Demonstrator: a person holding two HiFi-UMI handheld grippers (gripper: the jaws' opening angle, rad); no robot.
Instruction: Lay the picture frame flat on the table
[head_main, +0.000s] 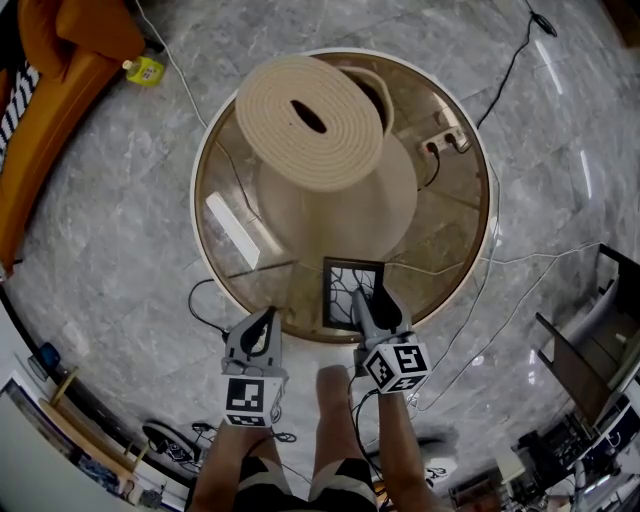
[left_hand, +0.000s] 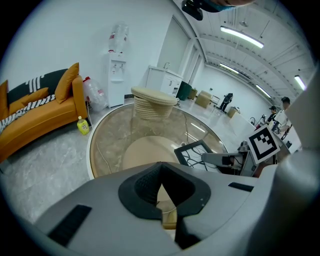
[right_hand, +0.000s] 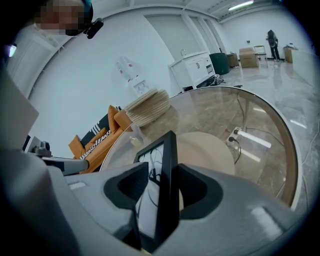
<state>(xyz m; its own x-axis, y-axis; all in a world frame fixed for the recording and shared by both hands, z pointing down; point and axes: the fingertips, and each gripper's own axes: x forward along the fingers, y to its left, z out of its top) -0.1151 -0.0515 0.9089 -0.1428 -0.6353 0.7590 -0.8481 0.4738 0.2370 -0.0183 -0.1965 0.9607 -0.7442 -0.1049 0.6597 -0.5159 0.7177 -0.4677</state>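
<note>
**Head view:** bright, even indoor light with faint, soft shadows. Strong wide-angle distortion bows the round glass table (head_main: 215, 150) and curves the marble floor (head_main: 560, 130) towards the corners. Pale streaks of reflected light lie on the glass at centre left and on the floor at upper right.

**Left gripper view:** ceiling light strips (left_hand: 241, 37) at upper right are the visible source. A dark circular vignette cuts off all four corners, and the near foreground across the lower half is soft.

**Right gripper view:** the vignette is the same, and glare streaks cross the glass at right. The picture frame (right_hand: 168, 185), close to the lens, stays fairly sharp.
</note>
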